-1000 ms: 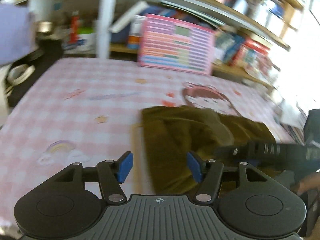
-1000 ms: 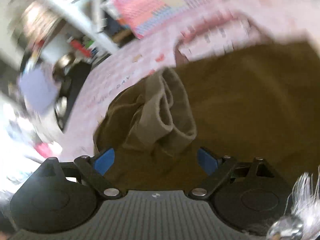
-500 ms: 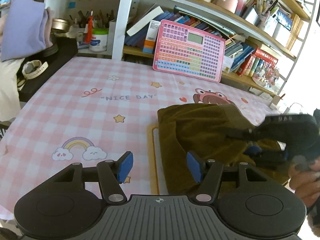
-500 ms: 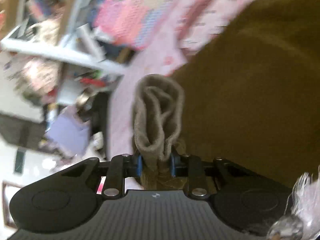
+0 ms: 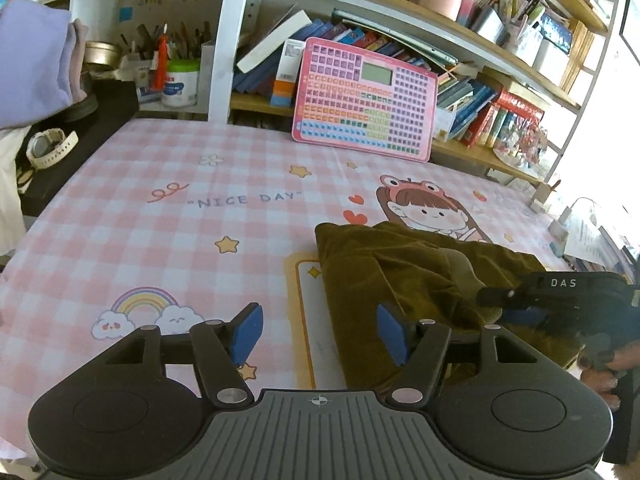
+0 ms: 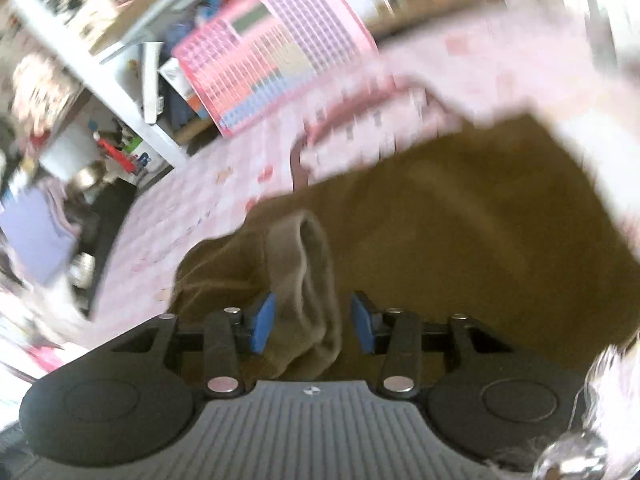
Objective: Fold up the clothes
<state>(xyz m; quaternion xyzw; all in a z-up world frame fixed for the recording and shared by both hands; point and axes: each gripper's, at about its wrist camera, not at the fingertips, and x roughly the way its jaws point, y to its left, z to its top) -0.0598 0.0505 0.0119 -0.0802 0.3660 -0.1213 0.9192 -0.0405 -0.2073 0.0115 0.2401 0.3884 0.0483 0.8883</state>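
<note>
An olive-brown garment [image 5: 404,276] lies bunched on the pink checked tablecloth [image 5: 160,220], right of centre in the left wrist view. My left gripper [image 5: 318,330] is open and empty, hovering just off the garment's left edge. My right gripper [image 6: 314,322] shows at the right of the left wrist view [image 5: 516,304], low over the garment. In the right wrist view its jaws stand partly apart, with the garment's ribbed tan cuff [image 6: 308,280] lying loose between them. The brown cloth [image 6: 460,240] fills that blurred view.
A pink toy keyboard [image 5: 362,100] leans against the bookshelf [image 5: 400,40] at the table's back. A folded lilac cloth [image 5: 32,60] and a white watch [image 5: 48,148] lie on a black stand at the left. Small white items sit at the table's right edge [image 5: 568,220].
The right gripper, shut on the ribbed cuff half a second ago, has opened; the cuff now lies loose between its jaws. The left gripper stayed open, its view shifting slightly.
</note>
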